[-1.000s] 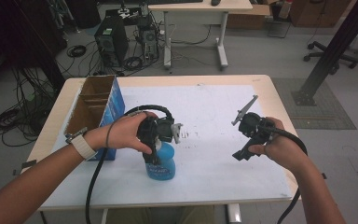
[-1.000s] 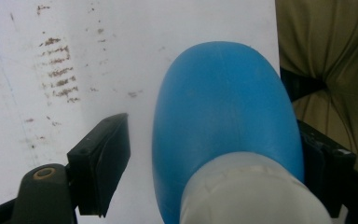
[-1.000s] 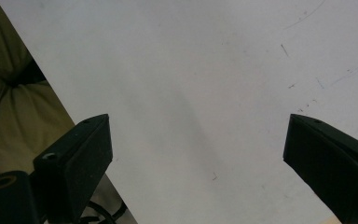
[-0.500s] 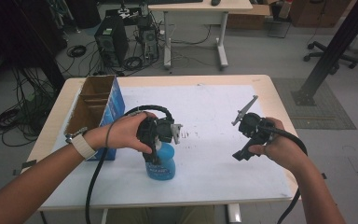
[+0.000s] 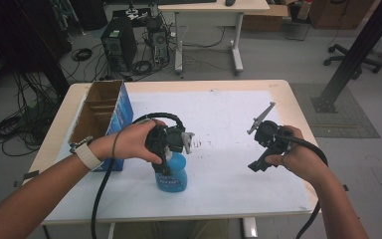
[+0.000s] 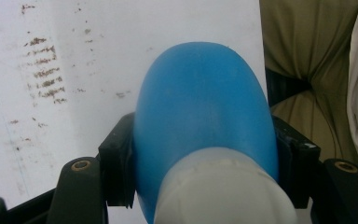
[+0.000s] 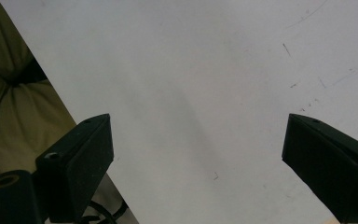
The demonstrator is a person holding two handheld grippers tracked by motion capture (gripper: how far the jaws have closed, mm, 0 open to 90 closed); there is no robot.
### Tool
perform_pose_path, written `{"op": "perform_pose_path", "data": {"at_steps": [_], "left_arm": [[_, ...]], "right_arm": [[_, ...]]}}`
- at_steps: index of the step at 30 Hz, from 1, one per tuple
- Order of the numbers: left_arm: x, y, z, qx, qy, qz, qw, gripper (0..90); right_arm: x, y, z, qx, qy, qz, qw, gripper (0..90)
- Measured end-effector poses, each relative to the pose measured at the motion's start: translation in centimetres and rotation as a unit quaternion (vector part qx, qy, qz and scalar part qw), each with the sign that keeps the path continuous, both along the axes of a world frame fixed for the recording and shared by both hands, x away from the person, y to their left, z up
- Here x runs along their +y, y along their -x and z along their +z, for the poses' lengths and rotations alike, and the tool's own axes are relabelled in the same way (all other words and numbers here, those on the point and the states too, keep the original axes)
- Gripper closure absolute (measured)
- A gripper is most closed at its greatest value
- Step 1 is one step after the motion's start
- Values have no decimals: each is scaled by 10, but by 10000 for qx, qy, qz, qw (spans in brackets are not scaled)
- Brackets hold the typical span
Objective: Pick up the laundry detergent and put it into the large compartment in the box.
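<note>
A blue plastic bottle (image 5: 173,175) with a white neck stands on the white table (image 5: 229,107) near its front left. My left gripper (image 5: 165,163) comes down on it from above. In the left gripper view its black pads (image 6: 117,161) press both sides of the bottle (image 6: 205,107); the jaws have just been closing on it. My right gripper (image 5: 259,162) is held above the table's right part, apart from the bottle. In the right gripper view its jaws (image 7: 196,149) stand wide open over bare table with nothing between them.
An open cardboard box (image 5: 99,115) with a blue side stands at the table's left edge, just behind my left hand. Dark smudges (image 5: 206,144) mark the table's middle. Desks, computers and cables lie on the floor beyond the far edge.
Both hands have stayed where they were. No movement of the bottle is visible from above.
</note>
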State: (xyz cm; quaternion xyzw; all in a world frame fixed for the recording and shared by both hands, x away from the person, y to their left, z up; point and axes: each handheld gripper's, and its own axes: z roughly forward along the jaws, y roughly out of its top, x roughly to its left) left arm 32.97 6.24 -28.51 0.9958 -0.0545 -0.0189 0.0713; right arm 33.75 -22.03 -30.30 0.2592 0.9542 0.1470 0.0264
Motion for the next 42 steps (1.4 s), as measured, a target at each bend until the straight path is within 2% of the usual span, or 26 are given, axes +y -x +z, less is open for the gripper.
{"op": "perform_pose_path", "data": {"at_steps": [7,14,32,42], "left_arm": [[-1,1,1,-28,-89,2,10000,370],[1,0,6,-29,-9,62,10000,371],[1,2,12,-65,-5,147,9999,371],[2,4,22,-124,20,259,9996,371]], "right_arm": [[0,0,-1,1,-14,0,10000,89],[-2,1,0,-1,-4,-12,10000,89],[-1,2,1,-29,-29,3,10000,89],[-1,2,2,-49,-38,11,10000,89]]}}
